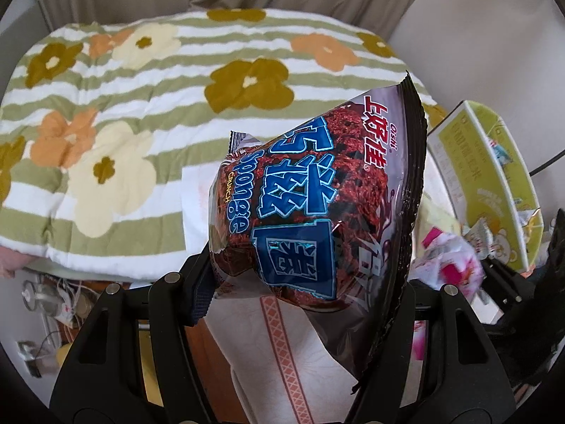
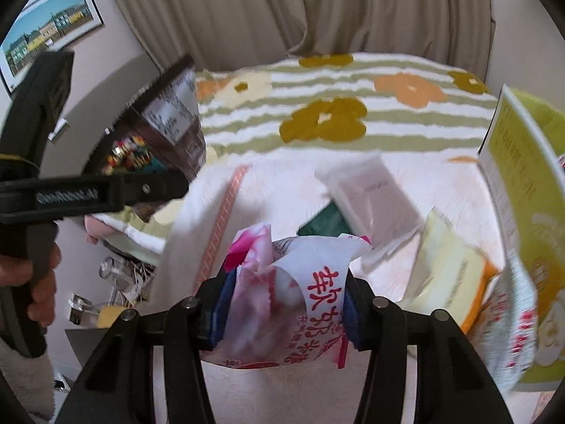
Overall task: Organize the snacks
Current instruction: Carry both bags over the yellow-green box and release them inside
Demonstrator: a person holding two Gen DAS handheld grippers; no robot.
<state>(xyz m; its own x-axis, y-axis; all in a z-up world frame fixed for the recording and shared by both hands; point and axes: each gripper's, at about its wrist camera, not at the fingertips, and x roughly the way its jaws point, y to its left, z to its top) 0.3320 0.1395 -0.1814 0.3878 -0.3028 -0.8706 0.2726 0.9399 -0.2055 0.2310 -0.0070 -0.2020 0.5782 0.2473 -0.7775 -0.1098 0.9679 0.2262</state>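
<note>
My left gripper [image 1: 303, 275] is shut on a dark brown chip bag [image 1: 317, 205] with blue lettering, held up over a white patterned cloth [image 1: 282, 346]. That bag also shows at the left of the right wrist view [image 2: 166, 120], with the left gripper [image 2: 106, 190] beneath it. My right gripper [image 2: 286, 304] is shut on a pink and white snack packet [image 2: 282, 289] with red characters, held above the cloth [image 2: 282, 190]. The same packet shows crumpled at the right of the left wrist view [image 1: 448, 258].
A yellow-green box [image 2: 526, 212] stands at the right with snack packets in it; it also shows in the left wrist view [image 1: 483, 176]. A white packet [image 2: 370, 190], a green one [image 2: 321, 222] and a pale yellow one [image 2: 441, 265] lie on the cloth. A floral striped blanket [image 1: 141, 106] lies behind.
</note>
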